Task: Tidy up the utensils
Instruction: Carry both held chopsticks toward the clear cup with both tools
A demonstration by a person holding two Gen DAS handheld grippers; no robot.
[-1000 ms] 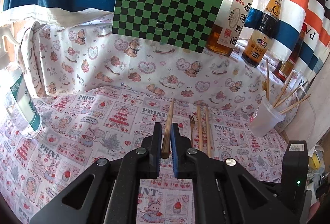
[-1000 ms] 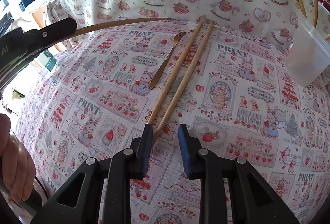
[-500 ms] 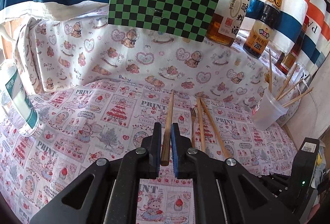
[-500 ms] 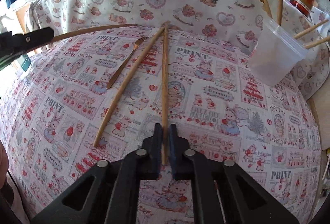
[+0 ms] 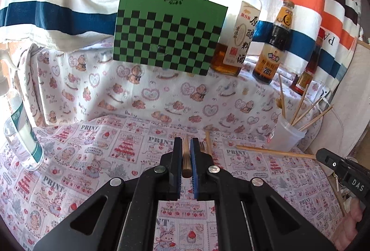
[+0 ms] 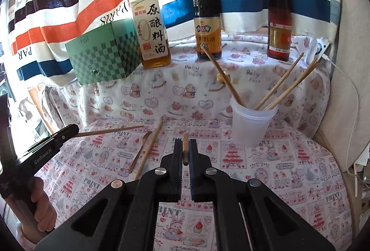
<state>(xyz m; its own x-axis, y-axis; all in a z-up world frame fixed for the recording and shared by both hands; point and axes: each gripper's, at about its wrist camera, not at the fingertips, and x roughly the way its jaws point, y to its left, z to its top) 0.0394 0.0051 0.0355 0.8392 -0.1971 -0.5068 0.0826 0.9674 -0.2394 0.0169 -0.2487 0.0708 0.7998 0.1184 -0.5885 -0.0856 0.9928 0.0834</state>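
Note:
My left gripper [image 5: 185, 142] is shut on a wooden chopstick [image 5: 185, 158], held above the printed tablecloth. My right gripper [image 6: 185, 143] is shut on a second chopstick [image 6: 185, 149], lifted off the cloth and pointing toward the clear plastic cup [image 6: 251, 121], which holds several chopsticks. One chopstick [image 6: 150, 147] and a small golden fork [image 6: 141, 151] lie on the cloth left of the right gripper. In the left wrist view the right gripper [image 5: 340, 170] appears at the right edge, its chopstick [image 5: 272, 151] reaching past the cup [image 5: 286, 135].
A green checkered box [image 5: 168, 31] and three sauce bottles [image 6: 150, 26] stand on the raised ledge at the back. A clear water bottle [image 5: 20, 133] stands at the far left. A white cable [image 6: 346, 89] hangs at the right. A hand [image 6: 39, 209] holds the left gripper's handle.
The right gripper shut on one of the two chopsticks lying on the cloth and lifted it, tilting up toward the cup. The left gripper kept its chopstick and rose slightly.

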